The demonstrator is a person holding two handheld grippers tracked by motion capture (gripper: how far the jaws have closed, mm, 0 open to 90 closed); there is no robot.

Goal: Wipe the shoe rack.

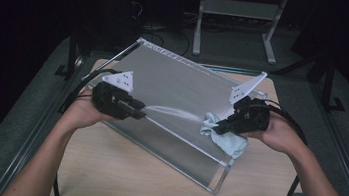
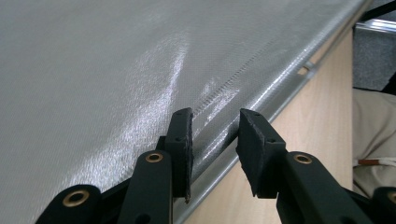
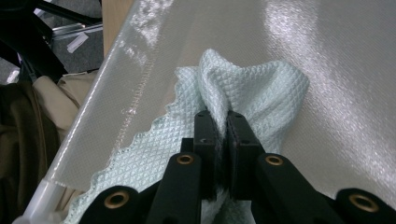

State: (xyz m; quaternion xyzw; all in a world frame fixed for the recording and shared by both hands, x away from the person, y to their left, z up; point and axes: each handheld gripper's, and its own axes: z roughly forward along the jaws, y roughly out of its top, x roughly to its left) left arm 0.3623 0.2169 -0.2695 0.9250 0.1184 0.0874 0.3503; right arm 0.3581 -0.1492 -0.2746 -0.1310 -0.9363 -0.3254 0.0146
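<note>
Only right gripper [image 3: 222, 122] clamps cloth [image 3: 252, 88] on screen [image 1: 179, 86].

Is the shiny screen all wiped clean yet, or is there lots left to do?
Hard to call any part finished: the grey screen shows no clear line between wiped and unwiped. In hand: the right tool is shut on the pale green cloth, which rests on the screen near its right end. The left tool straddles the screen's near edge, jaws apart. Probably most of the sheet is left to wipe.
</note>
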